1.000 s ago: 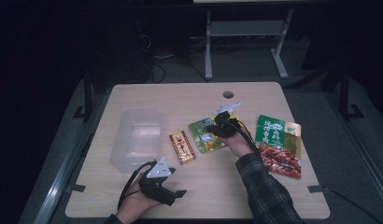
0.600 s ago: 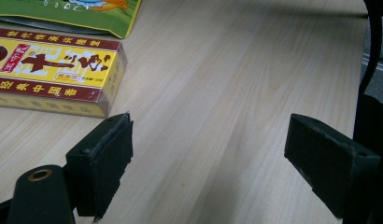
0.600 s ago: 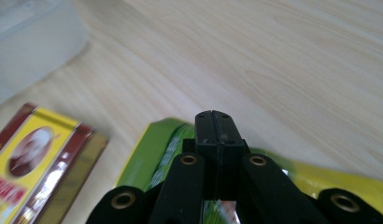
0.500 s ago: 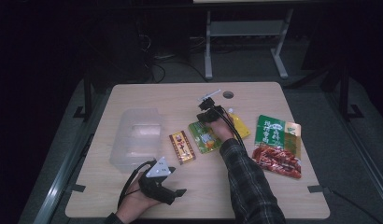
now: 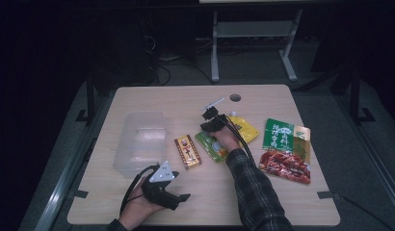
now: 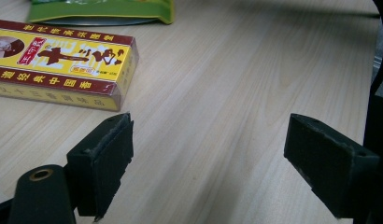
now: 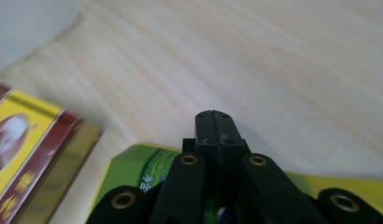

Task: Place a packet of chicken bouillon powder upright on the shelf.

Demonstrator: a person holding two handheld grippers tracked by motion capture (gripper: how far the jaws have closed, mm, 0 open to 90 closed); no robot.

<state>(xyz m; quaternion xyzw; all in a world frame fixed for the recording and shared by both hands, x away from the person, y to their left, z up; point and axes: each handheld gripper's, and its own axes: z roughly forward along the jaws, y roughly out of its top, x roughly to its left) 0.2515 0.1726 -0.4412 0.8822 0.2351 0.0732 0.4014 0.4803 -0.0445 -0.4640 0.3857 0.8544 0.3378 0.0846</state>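
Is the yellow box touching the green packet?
Apart. In the high view a strip of bare table separates the yellow box from the green packet; the right gripper view shows wood between them too.

The right gripper [image 7: 218,122] and hand cover much of the green packet [image 5: 208,142]. The yellow box [image 7: 26,154] is blurred and cut off at the right gripper view's left edge.

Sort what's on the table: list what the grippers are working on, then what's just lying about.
In hand: right gripper, jaws shut, over the green packet; clear plastic container.

Lying about: yellow-and-red box, yellow pouch, green-and-red snack bag; left gripper open, idle.
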